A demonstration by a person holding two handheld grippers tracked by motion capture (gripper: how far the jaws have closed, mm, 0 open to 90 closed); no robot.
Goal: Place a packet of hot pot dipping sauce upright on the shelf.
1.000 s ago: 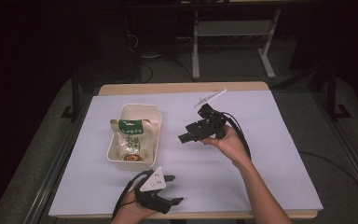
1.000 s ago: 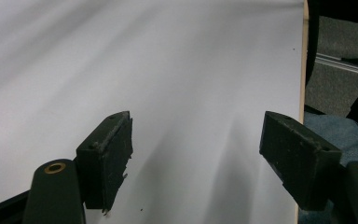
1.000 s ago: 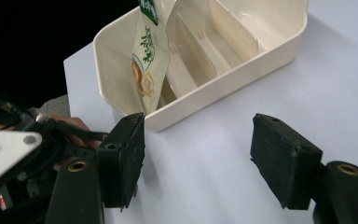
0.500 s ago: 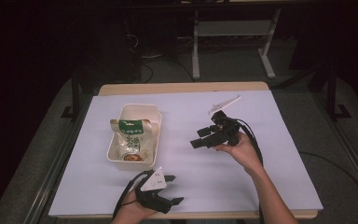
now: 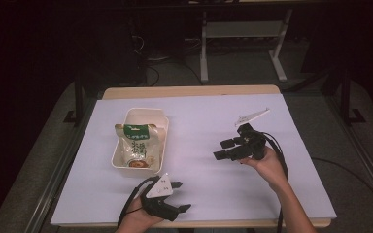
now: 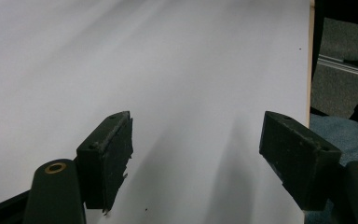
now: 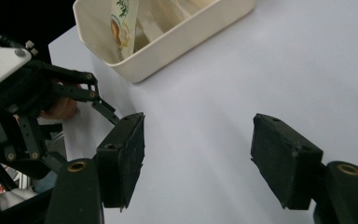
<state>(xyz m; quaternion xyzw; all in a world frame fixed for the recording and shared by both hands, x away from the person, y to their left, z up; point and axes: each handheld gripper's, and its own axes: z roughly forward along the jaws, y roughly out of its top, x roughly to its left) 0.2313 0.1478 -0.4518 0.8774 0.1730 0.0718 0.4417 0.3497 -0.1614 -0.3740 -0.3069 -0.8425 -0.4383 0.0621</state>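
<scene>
Your right tongs point(image 5: 226, 149) are wide open, empty, aimed toward the pouch point(image 5: 137, 144) in the tray point(image 5: 162, 127); left tongs point(image 5: 180, 196), also open and empty, rest at the desk's point(image 5: 204, 104) near edge.

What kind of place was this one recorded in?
Probably a lab or recording workstation, not a home: a wooden table covered with a white sheet, dark surroundings with a pale metal stand and cables on the floor behind, and a person working two black handheld grippers near a cream plastic tray.
</scene>
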